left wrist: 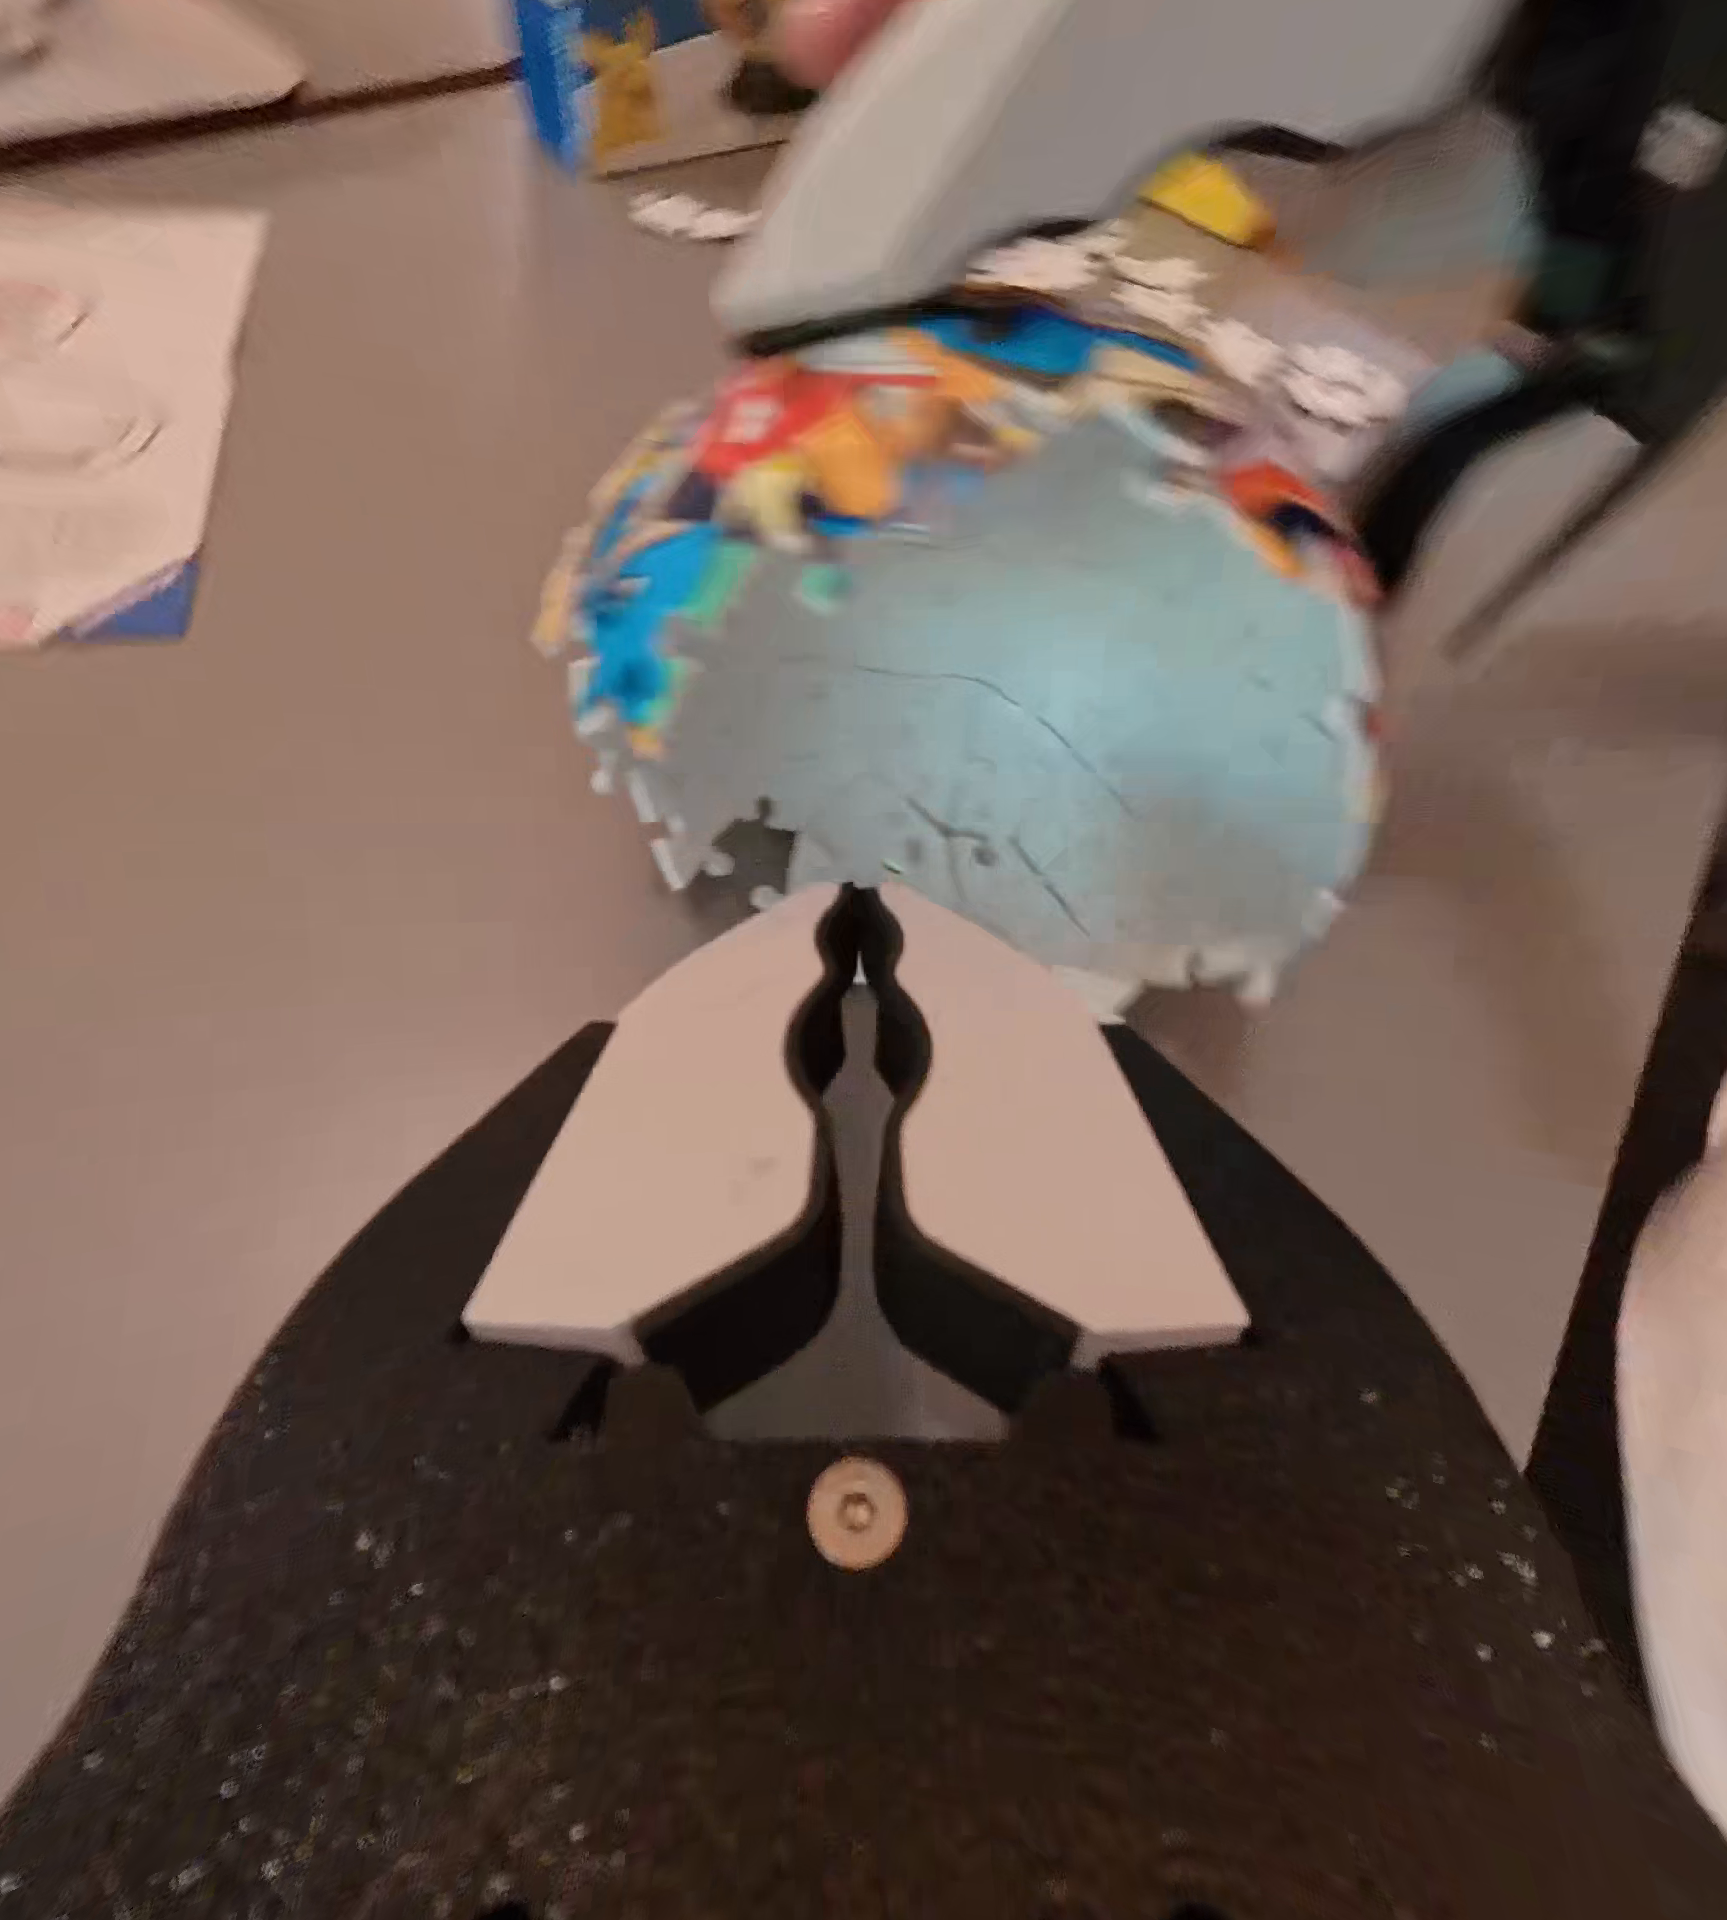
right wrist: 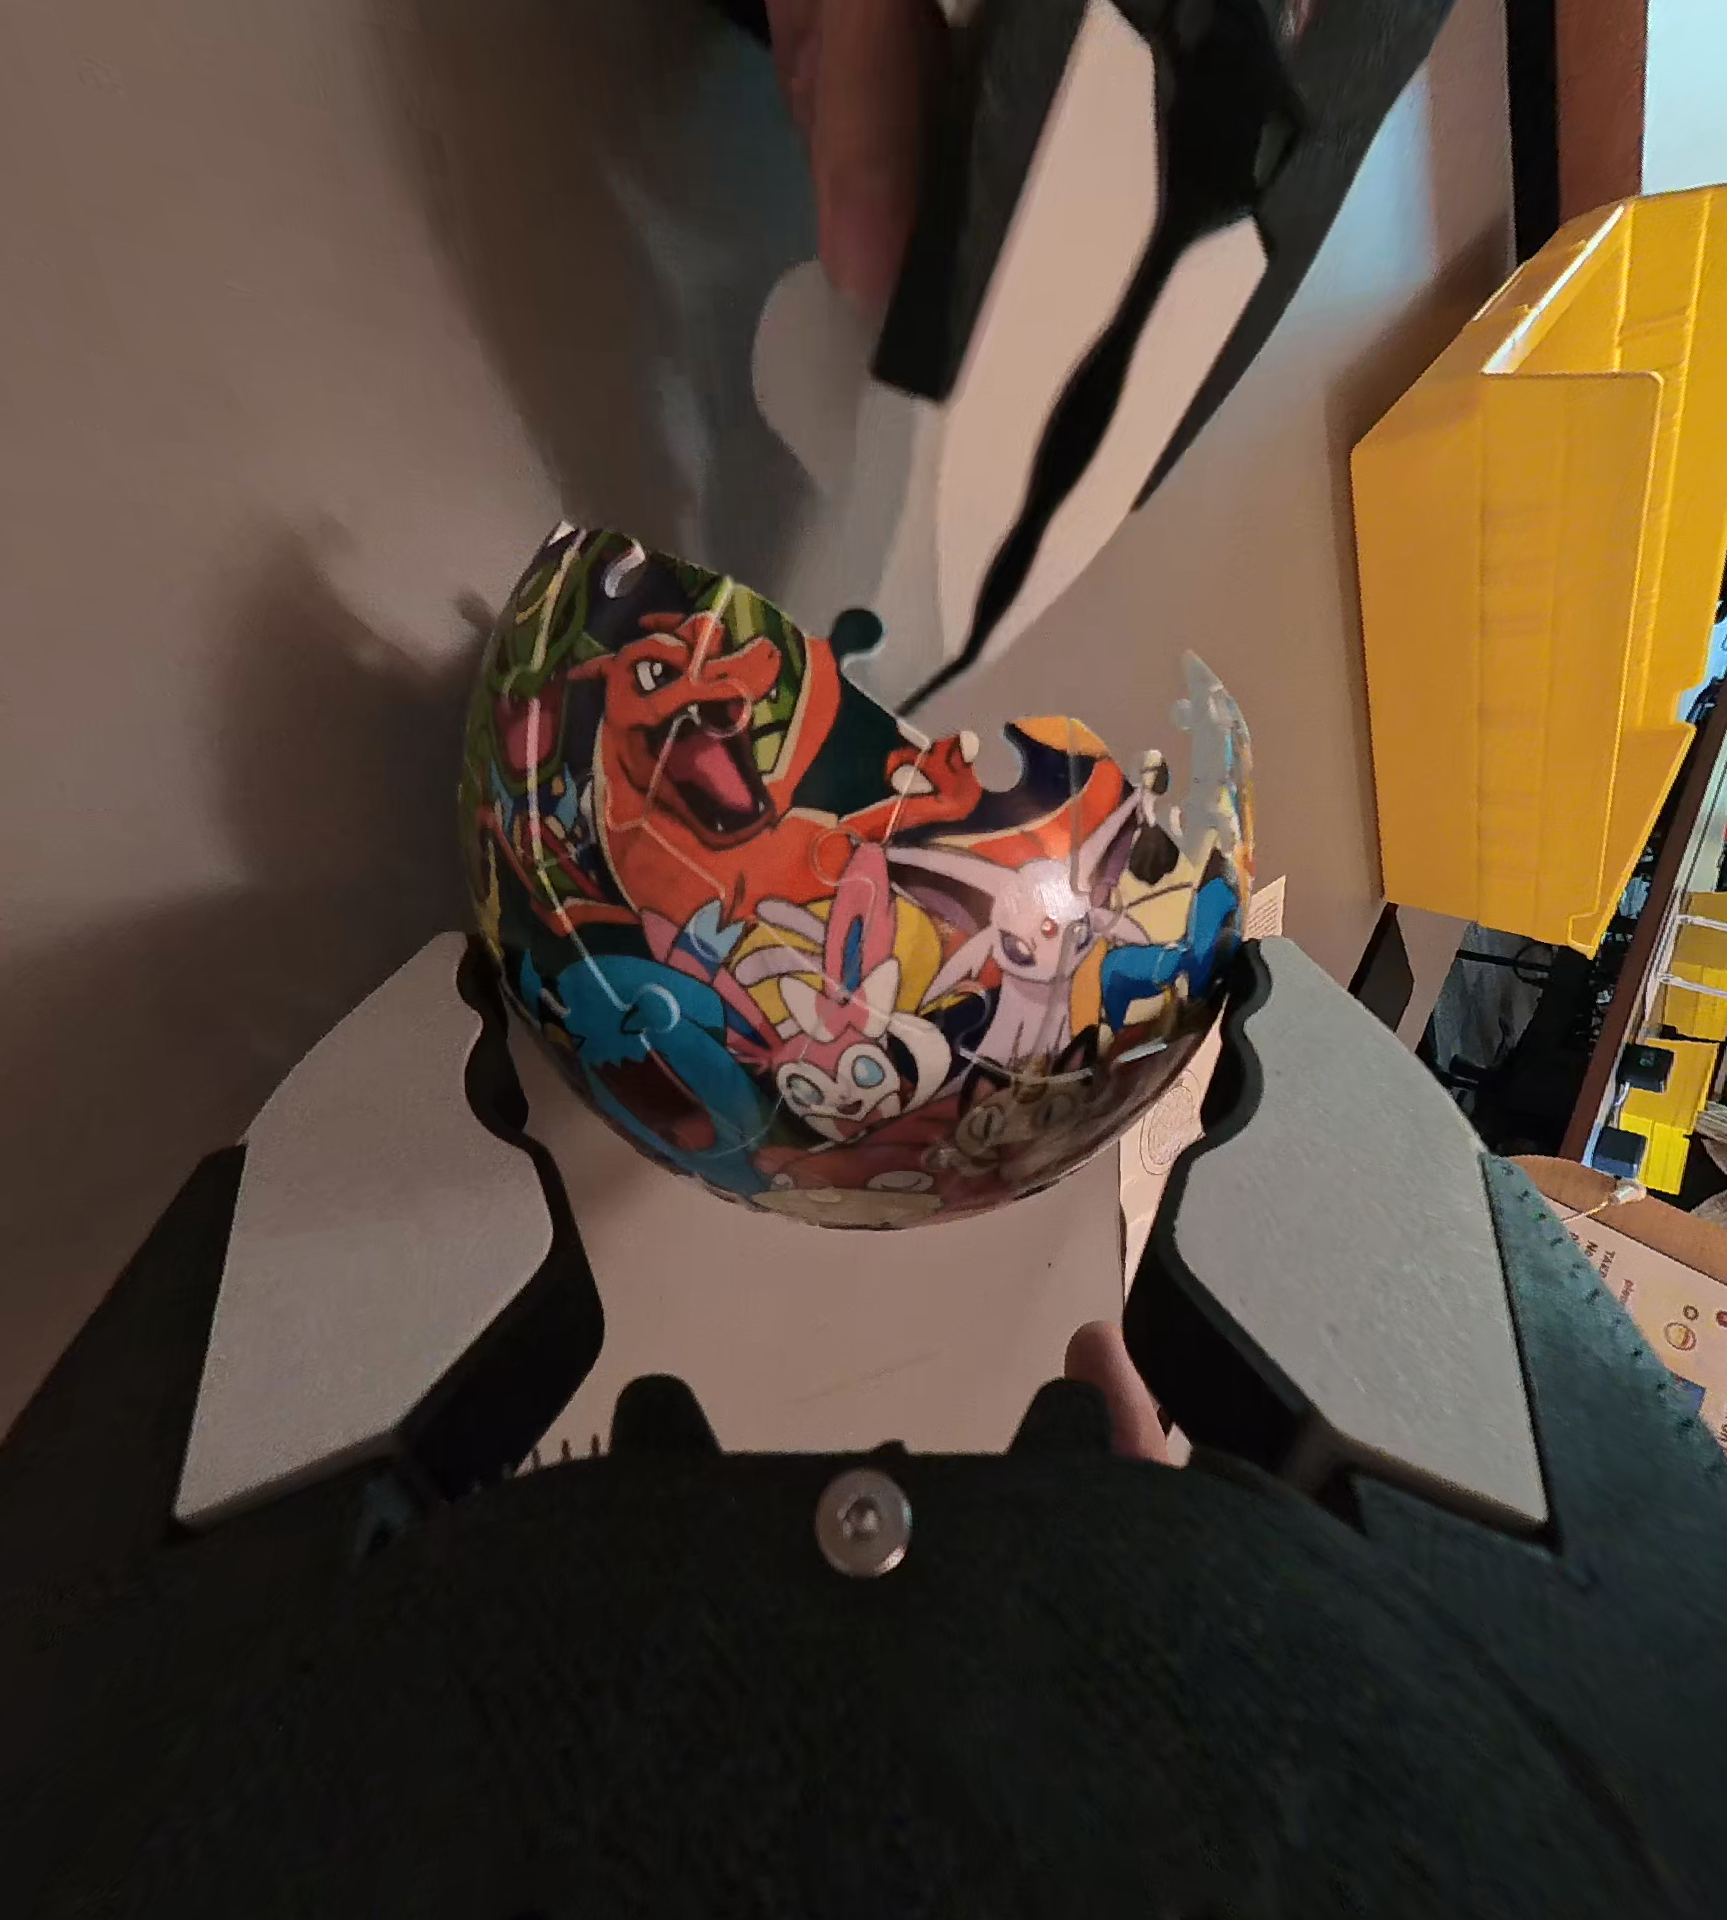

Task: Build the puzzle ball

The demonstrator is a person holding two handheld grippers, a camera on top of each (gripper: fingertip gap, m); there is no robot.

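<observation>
Left wrist view. The left gripper (left wrist: 854, 940) has its fingers pressed together, tips meeting at the near lower edge of the puzzle ball (left wrist: 994, 665); whether a thin piece is pinched between them cannot be told through the motion blur. The ball is an unfinished shell: its pale blue-grey inner face turns toward this camera and the printed outer face shows along the far upper left rim. One grey finger of the right gripper (left wrist: 942, 197) bears on the top of the ball. On the tan table (left wrist: 267, 935) lie a printed sheet (left wrist: 59, 416) at the left, a blue box (left wrist: 620, 83) at the far side and loose white pieces (left wrist: 1254, 343) beyond the ball.

Right wrist view. The right gripper (right wrist: 864, 987) stands wide, clamped on the ball's two sides, the printed face toward the camera and the open, jagged rim toward the far right. This grasp probably steadies the shell and presents its unfinished edge. The left gripper (right wrist: 916, 712) reaches in from the far side, closed tips at a notch in that rim, which suggests a piece being seated or pressed home. A yellow bin (right wrist: 1545, 561) stands at the right.
</observation>
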